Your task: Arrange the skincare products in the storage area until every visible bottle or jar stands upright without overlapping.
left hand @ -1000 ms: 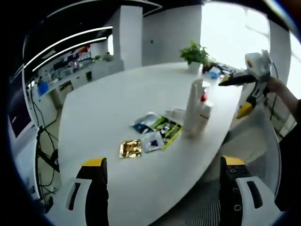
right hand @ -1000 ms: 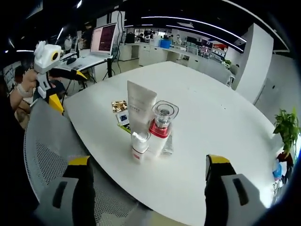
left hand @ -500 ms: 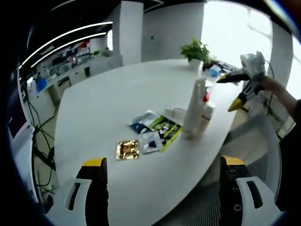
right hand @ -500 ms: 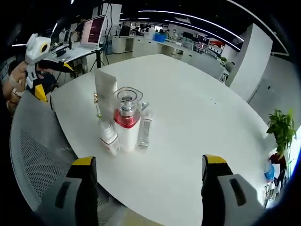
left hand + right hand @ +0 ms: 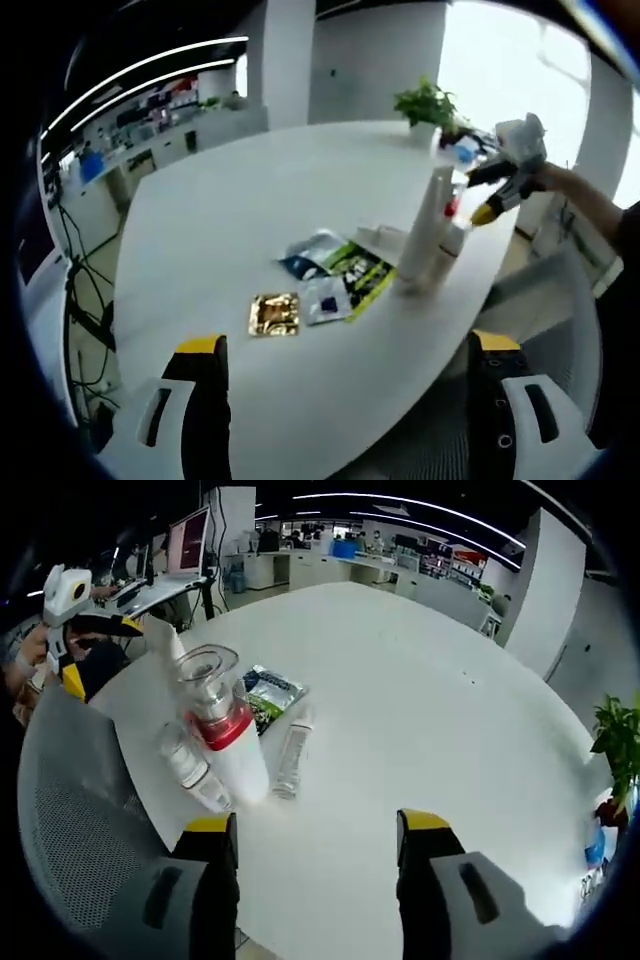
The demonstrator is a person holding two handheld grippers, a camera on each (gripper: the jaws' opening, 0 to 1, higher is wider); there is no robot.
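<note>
white table (image 5: 230,210), bottles (image 5: 215,742), sachets (image 5: 325,275)

White oval table (image 5: 230,210), plain and glossy. Tall white tube (image 5: 424,228), plain. White bottle (image 5: 222,742) with a red collar and a clear cap. Small white bottle (image 5: 186,771) with a thin red band. Clear slim bottle (image 5: 292,760), lying flat. Gold foil sachet (image 5: 275,313). Green-and-black printed sachet (image 5: 358,275) with yellow edging. Dark blue and silver pouch (image 5: 310,256). Left gripper (image 5: 340,420): black jaws with yellow tips and white shells. Right gripper (image 5: 318,890): black jaws with yellow tips and grey shells. Potted plant (image 5: 425,104): green leaves, white pot. Grey mesh chair (image 5: 70,820). Monitor (image 5: 192,542) with a pinkish-red screen.
</note>
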